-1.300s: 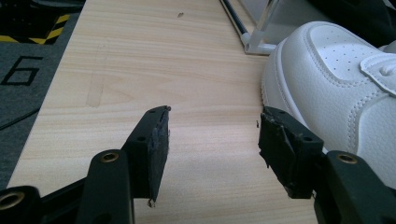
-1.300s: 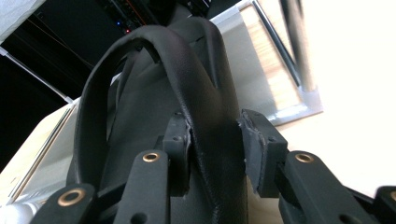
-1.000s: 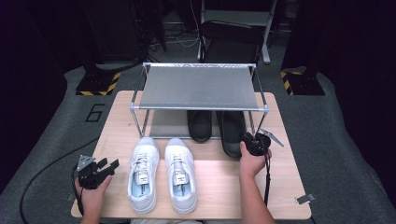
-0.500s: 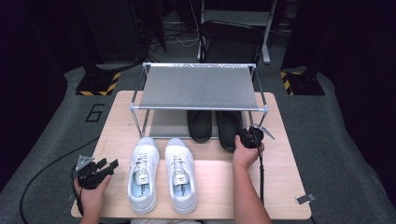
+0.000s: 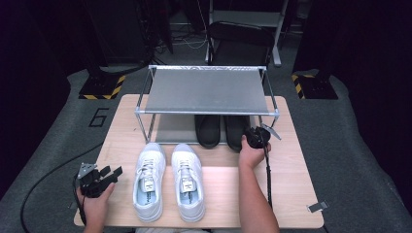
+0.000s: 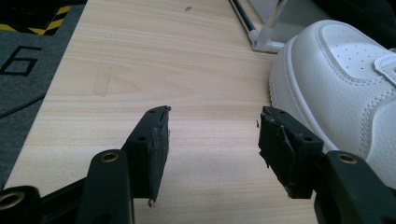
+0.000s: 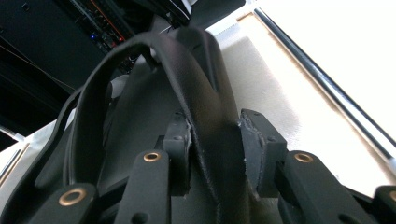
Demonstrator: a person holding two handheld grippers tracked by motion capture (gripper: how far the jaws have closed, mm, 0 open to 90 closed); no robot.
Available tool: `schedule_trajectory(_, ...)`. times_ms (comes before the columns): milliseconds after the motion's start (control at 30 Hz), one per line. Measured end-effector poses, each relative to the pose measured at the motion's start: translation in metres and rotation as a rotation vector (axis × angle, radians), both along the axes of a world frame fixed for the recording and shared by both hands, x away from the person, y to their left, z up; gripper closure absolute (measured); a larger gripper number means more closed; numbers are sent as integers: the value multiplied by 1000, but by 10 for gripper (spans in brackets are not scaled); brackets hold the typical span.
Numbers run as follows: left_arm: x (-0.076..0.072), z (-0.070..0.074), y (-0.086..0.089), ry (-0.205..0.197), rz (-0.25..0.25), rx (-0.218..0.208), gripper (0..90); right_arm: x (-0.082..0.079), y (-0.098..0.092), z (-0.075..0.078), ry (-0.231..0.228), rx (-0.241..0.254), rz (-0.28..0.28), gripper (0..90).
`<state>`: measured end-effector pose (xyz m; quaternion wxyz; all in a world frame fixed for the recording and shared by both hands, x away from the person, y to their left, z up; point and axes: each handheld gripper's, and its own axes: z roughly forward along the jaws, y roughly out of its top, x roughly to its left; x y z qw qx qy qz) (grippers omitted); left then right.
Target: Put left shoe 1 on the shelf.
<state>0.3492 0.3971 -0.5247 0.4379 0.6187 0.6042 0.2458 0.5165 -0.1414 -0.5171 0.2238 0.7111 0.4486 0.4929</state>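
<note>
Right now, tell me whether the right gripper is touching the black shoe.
Touching. The right gripper view shows the right gripper with both pads pressed on the rim of the black shoe.

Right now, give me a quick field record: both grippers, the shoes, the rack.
right gripper: jaws clamped on the rim of the right black shoe
left gripper: open, nothing between the jaws, over bare table
black shoes: side by side on the lower level of the rack
white sneakers: side by side on the table in front of the rack
</note>
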Motion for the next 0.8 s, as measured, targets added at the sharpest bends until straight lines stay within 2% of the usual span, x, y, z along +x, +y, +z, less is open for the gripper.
schedule_trajectory(100, 0, 0, 0, 3, 2, 0, 429, 5, 0, 1, 16, -3, 3, 646)
schedule_trajectory(300, -1, 0, 0, 16, -3, 2, 429, 11, 3, 2, 5, 15, -8, 647)
schedule_trajectory(500, -1, -1, 1, 8, 2, 5, 429, 13, 2, -1, 12, -14, -21, 646)
schedule_trajectory(600, -2, -1, 1, 13, 3, 2, 429, 14, 3, -3, 20, -8, -20, 645)
schedule_trajectory(667, -2, -1, 1, 8, 4, 2, 429, 15, 3, -5, 43, -18, -16, 644)
schedule_trajectory(733, -1, -1, 0, 6, 4, 5, 429, 15, 4, -7, 42, -20, -25, 641)
schedule_trajectory(767, -1, 0, -1, 12, -2, 6, 429, 16, 3, -8, 26, -38, -17, 639)
schedule_trajectory(800, -1, -1, -2, -3, 4, 7, 429, 16, 3, -8, 32, -48, -22, 638)
